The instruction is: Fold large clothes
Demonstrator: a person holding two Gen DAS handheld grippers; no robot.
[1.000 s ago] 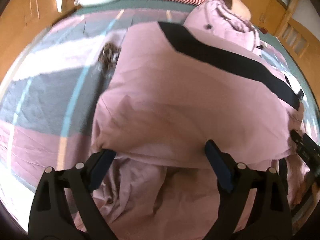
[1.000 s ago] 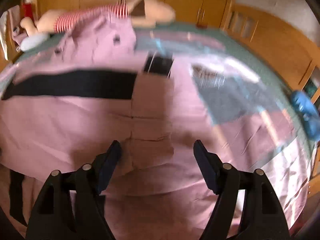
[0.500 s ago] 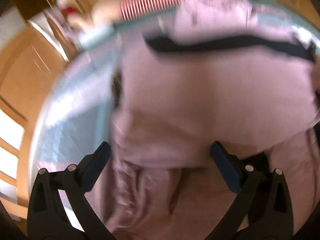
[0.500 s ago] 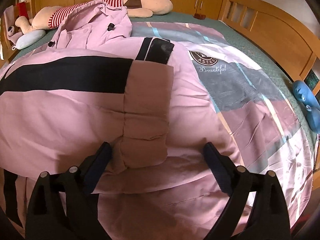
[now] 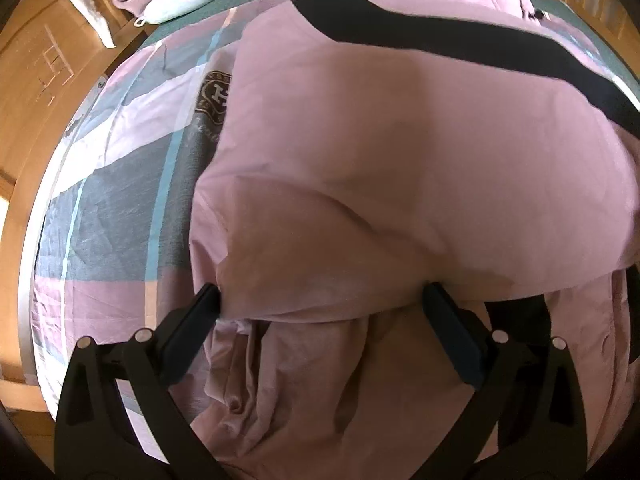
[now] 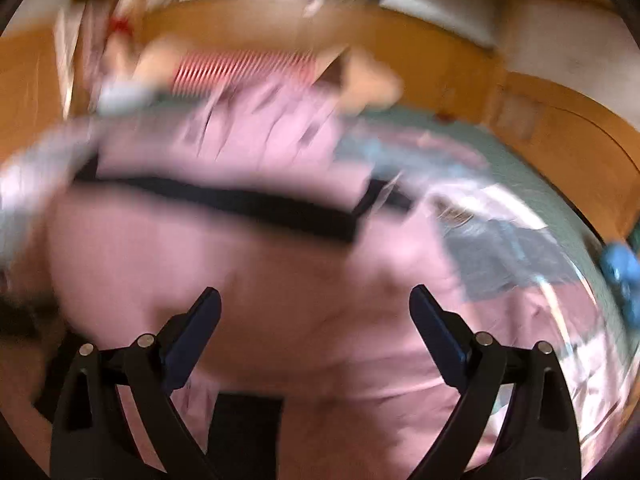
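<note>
A large pink padded coat (image 5: pixel 400 160) with a black band (image 5: pixel 460 40) lies spread on the bed. My left gripper (image 5: pixel 320 300) is open, its fingers (image 5: pixel 188 328) on either side of the coat's near folded edge, nothing pinched. In the blurred right wrist view the coat (image 6: pixel 260 280) and its black band (image 6: pixel 240 204) lie ahead. My right gripper (image 6: pixel 314 304) is open and empty above the coat's near part.
The bed has a checked pink, grey and white cover (image 5: pixel 120 160). A striped plush toy (image 6: pixel 256 72) and a pale blue pillow (image 5: pixel 180 0) lie at the bed's head. Wooden cabinets (image 5: pixel 40 60) stand to the left. A blue object (image 6: pixel 620 268) sits at the right edge.
The left gripper has steadied over the coat's left lower edge. The right gripper has swung upward and now moves fast, blurring its view. Both stay open.
</note>
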